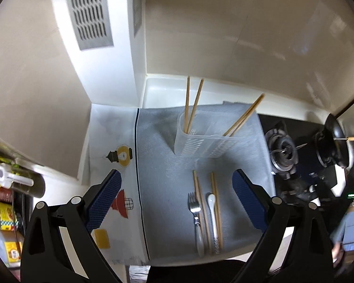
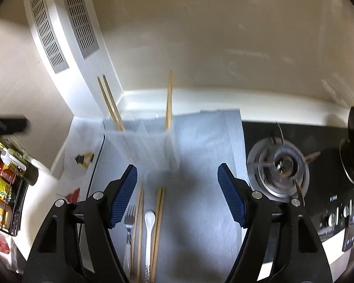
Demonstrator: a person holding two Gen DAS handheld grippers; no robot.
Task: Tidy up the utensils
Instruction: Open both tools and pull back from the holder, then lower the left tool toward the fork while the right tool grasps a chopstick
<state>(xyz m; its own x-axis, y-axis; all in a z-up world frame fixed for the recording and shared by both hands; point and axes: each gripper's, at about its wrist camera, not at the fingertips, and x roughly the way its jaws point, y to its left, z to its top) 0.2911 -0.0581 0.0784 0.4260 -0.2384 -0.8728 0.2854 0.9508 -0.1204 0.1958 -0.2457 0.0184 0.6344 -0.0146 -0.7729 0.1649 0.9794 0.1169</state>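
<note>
Kitchen counter's grey mat point(image 2: 200, 141) is holding a metal fork point(image 2: 129, 221), lying lengthwise just below the wide-open right gripper point(image 2: 177, 193), while the left gripper point(image 1: 177, 198) is hovering wide open, empty.

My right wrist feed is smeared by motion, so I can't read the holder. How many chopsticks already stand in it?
Observer: Four. The left wrist view shows one pair of chopsticks standing at the left end of the clear holder, and a second pair leaning right at the other end.
Operator: Is the left gripper free to help?
Observer: Yes. The left gripper is open with nothing between its pads, over the grey mat.
</note>
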